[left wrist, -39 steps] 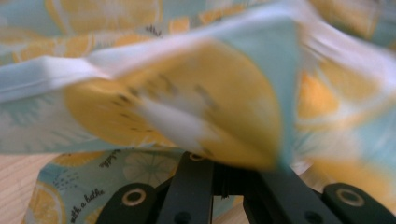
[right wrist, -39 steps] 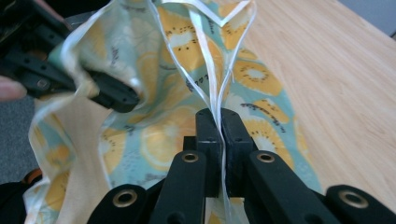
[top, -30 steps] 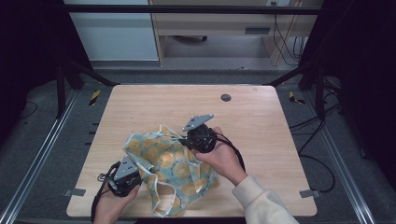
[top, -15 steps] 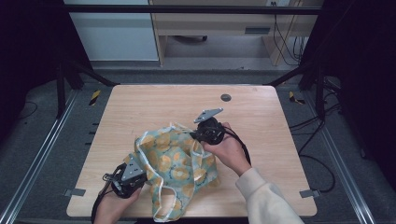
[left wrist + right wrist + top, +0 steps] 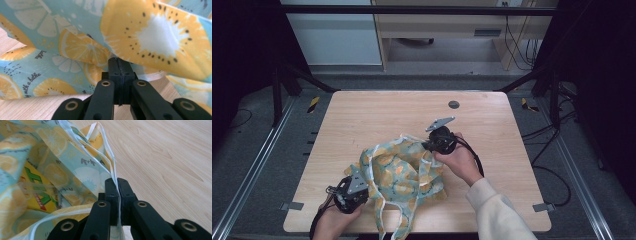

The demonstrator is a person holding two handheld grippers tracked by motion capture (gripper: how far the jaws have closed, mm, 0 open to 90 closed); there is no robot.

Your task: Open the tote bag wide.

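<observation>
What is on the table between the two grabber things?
The fruit-print bag stretches between the left gripper and the right gripper, each pinching one of its edges. The high view shows this; no other thing lies between them.

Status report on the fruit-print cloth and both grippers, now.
Left gripper shut on the fruit-print cloth, near corner. Right gripper shut on its white-edged rim, far side. Cloth bunched on the table. Nothing in the way.

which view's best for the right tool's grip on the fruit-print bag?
Right gripper view: the right tool pinches the fruit-print bag by its white-edged rim, jaws shut on it. The high view gives the whole bag but a hand covers the grip; the left gripper view shows cloth up close.
</observation>
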